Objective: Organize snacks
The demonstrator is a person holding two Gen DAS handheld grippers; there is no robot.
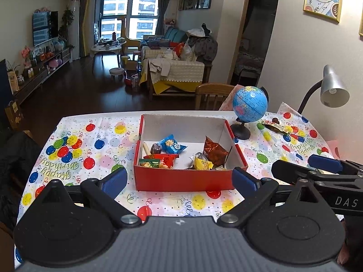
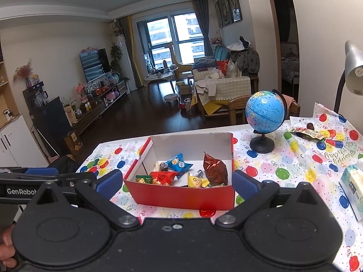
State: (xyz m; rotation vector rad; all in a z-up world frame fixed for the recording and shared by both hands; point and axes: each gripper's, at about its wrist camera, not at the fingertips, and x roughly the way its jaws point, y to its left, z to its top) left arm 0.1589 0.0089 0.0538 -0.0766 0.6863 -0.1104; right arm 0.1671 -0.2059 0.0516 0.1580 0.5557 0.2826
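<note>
A red cardboard box [image 1: 181,180] [image 2: 181,196] stands on the balloon-print tablecloth and holds several wrapped snacks: a blue packet [image 1: 171,145] [image 2: 179,164], a dark red foil packet [image 1: 214,151] [image 2: 215,170], a yellow one [image 1: 202,163] [image 2: 196,181] and a red one [image 1: 164,159]. Another snack wrapper [image 1: 275,125] [image 2: 308,133] lies on the table behind the globe. My left gripper [image 1: 179,181] is open, just in front of the box, empty. My right gripper [image 2: 177,182] is open too, its fingers spanning the box's near wall, holding nothing. The right gripper also shows in the left wrist view [image 1: 317,167].
A blue globe [image 1: 249,104] [image 2: 265,113] on a black stand sits right of the box. A grey desk lamp [image 1: 333,88] [image 2: 354,68] rises at the far right. A tissue pack [image 2: 354,185] lies near the right edge. A wooden chair [image 1: 213,95] stands behind the table.
</note>
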